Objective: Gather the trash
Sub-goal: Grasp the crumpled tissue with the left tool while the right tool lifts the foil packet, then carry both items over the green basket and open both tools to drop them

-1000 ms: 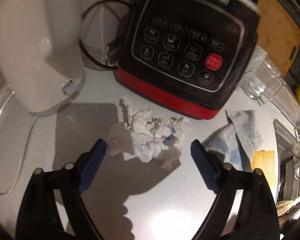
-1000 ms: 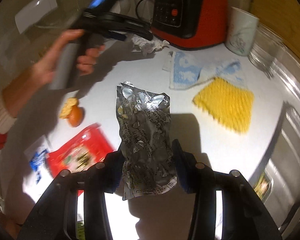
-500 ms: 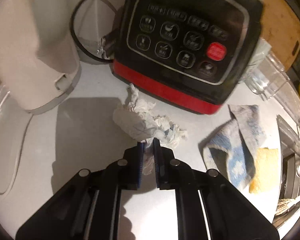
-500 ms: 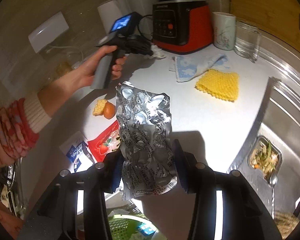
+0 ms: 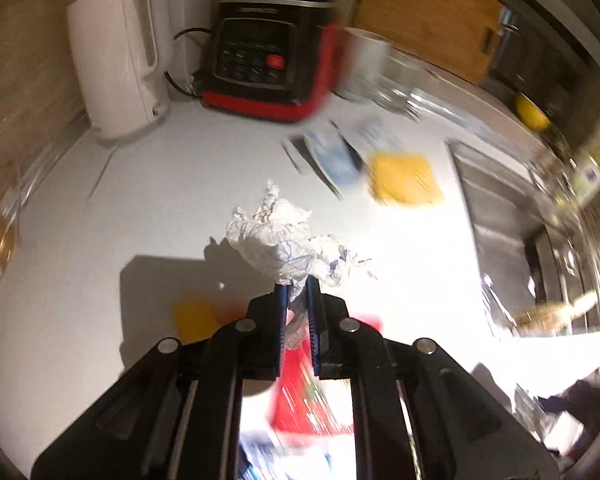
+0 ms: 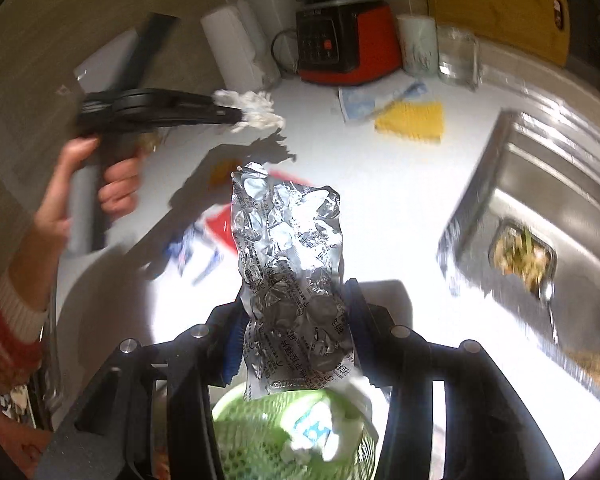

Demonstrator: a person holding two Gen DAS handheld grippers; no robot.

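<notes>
My left gripper [image 5: 297, 292] is shut on a crumpled white tissue [image 5: 284, 236] and holds it above the white counter [image 5: 120, 208]; it also shows in the right wrist view [image 6: 236, 117] with the tissue [image 6: 256, 110]. My right gripper [image 6: 294, 316] is shut on a crinkled silver foil wrapper [image 6: 290, 264], held above a green mesh bin [image 6: 260, 432] that has trash inside. A red packet [image 5: 300, 396] and an orange peel [image 5: 194, 316] lie on the counter below the left gripper.
A white kettle [image 5: 114, 56] and a red-and-black appliance [image 5: 268, 68] stand at the back. A blue cloth [image 6: 376, 98] and a yellow sponge [image 6: 412, 120] lie near a cup [image 6: 418, 44] and a glass [image 6: 456, 54]. The steel sink [image 6: 540, 216] is on the right.
My left gripper closed on the tissue, lifted it off the counter and pulled back from the appliance. My right gripper carried the foil wrapper back over the green bin.
</notes>
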